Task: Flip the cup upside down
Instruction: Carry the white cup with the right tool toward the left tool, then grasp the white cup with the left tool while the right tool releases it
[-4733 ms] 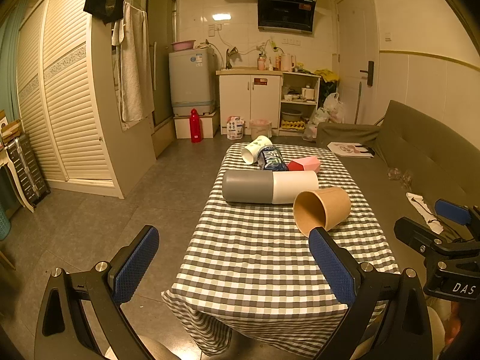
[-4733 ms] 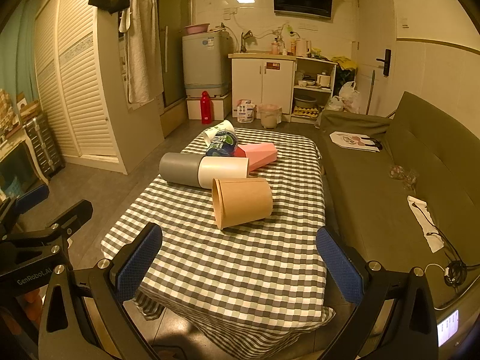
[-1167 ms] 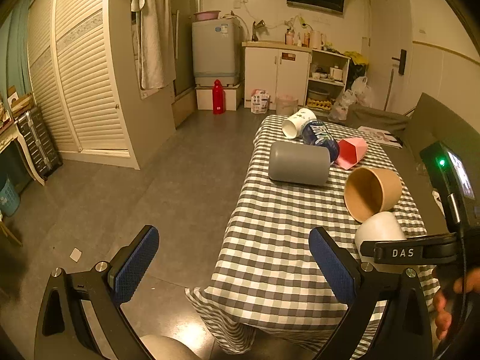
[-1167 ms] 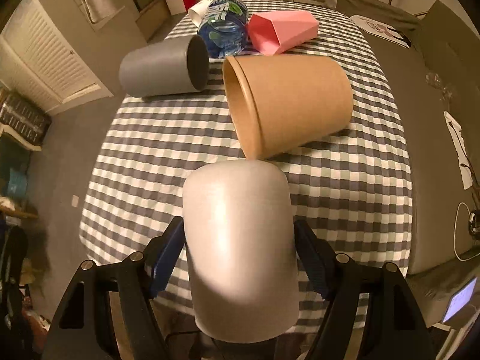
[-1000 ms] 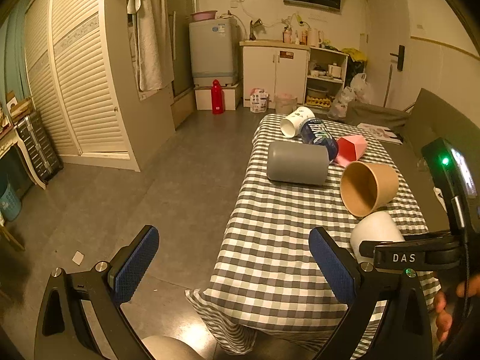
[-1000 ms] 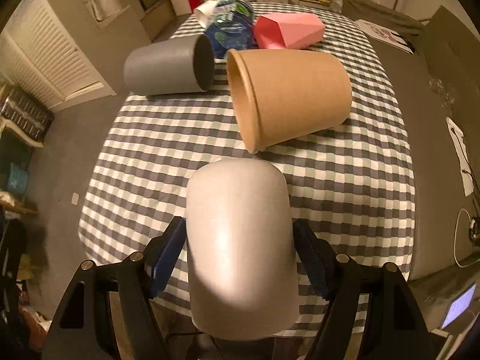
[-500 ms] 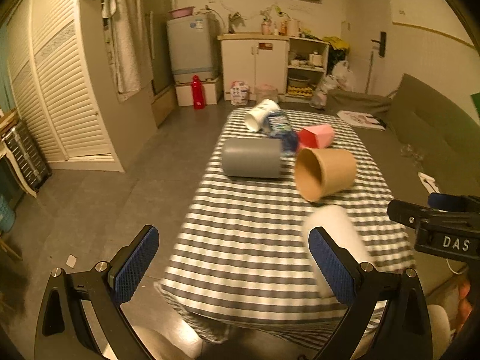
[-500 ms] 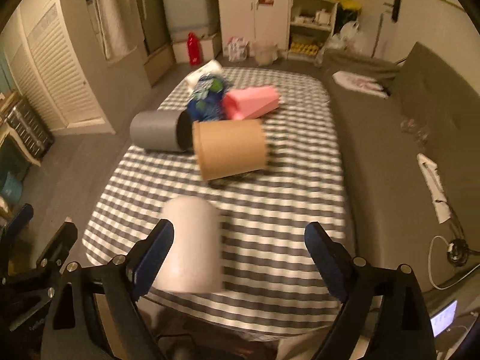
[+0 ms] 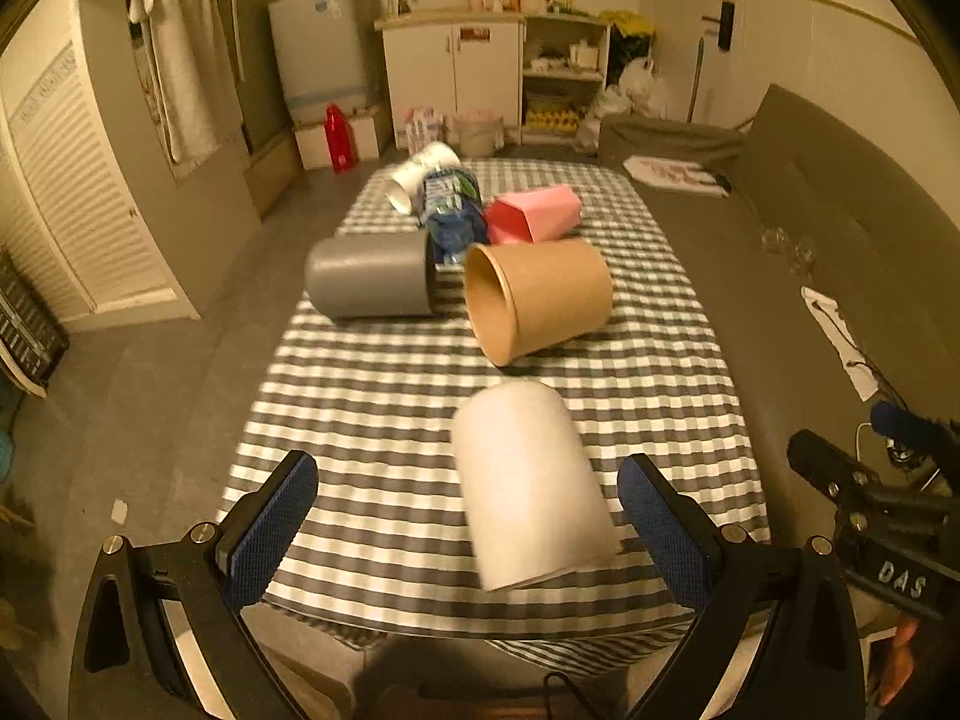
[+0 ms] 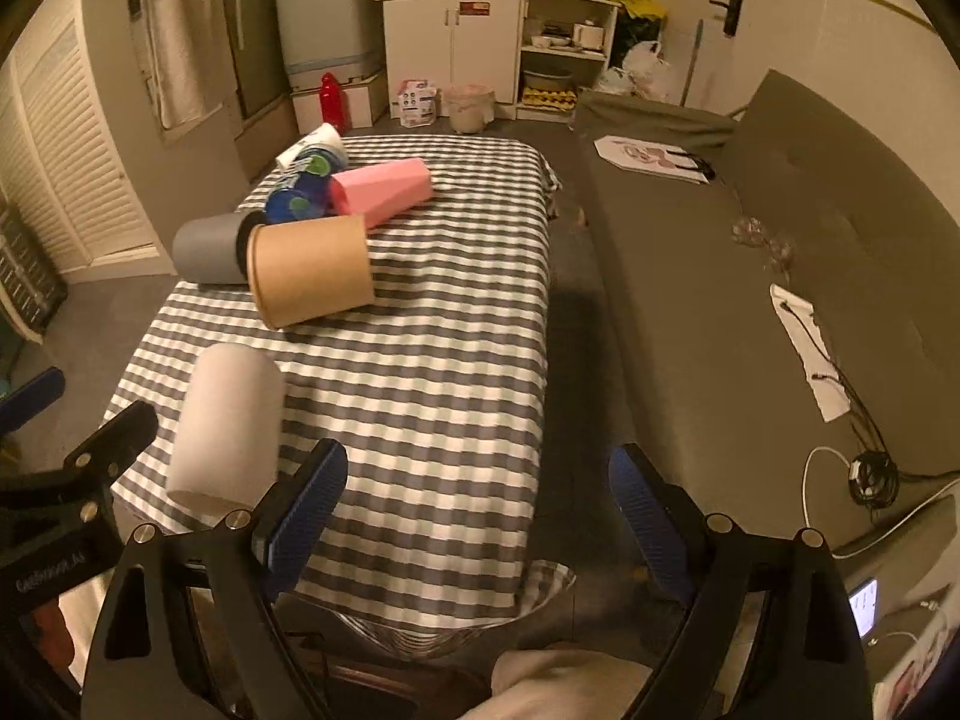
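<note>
Checked tablecloth [image 9: 384,396] under white cup [image 9: 531,480]

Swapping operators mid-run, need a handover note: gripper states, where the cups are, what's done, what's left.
Left gripper: open, holding nothing, aimed at the table.
Right gripper: open, holding nothing, off to the right of the white cup.
White cup: stands upside down, closed end up, near the front edge of the checked table.
Kraft paper cup, grey cup, pink cup, blue-printed cup and the white paper cup behind it: all lying on their sides further back.
Done: white cup flipped and let go.
Left: if more cups are meant, the kraft one is nearest.
</note>
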`<move>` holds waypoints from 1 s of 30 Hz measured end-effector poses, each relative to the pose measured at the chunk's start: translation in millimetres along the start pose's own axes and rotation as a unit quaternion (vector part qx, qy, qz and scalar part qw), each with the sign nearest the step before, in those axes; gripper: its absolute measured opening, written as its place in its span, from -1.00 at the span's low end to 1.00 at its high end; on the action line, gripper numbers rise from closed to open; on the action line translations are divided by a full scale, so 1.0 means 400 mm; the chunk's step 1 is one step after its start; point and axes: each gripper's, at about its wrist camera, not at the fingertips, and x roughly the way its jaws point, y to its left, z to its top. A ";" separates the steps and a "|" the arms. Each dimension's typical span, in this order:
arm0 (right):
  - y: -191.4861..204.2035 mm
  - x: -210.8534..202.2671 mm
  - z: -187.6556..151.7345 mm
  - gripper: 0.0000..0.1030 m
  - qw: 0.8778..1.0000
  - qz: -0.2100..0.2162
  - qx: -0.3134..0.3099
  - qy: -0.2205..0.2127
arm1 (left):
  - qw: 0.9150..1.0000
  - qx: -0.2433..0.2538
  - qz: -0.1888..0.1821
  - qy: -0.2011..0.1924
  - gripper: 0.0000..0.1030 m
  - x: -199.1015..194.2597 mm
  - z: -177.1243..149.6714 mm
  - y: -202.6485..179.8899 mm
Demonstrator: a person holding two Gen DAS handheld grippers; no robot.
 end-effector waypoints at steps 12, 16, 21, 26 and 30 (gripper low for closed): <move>-0.041 0.076 0.008 0.73 0.999 0.018 0.024 0.021 | 0.996 -0.010 -0.010 0.085 1.00 0.135 0.067 -0.021; -0.036 0.107 0.020 0.73 0.999 0.023 0.024 0.029 | 0.993 -0.014 -0.015 0.115 1.00 0.187 0.077 -0.022; -0.027 0.156 0.031 0.73 0.998 0.031 0.022 0.045 | 0.987 -0.017 -0.024 0.158 0.96 0.248 0.082 -0.019; -0.027 0.189 0.038 0.73 0.998 0.034 0.023 0.055 | 0.980 -0.002 -0.037 0.194 0.95 0.288 0.076 -0.029; -0.029 0.202 0.044 0.73 0.997 0.035 0.028 0.057 | 0.972 -0.018 -0.071 0.225 0.52 0.319 0.075 -0.021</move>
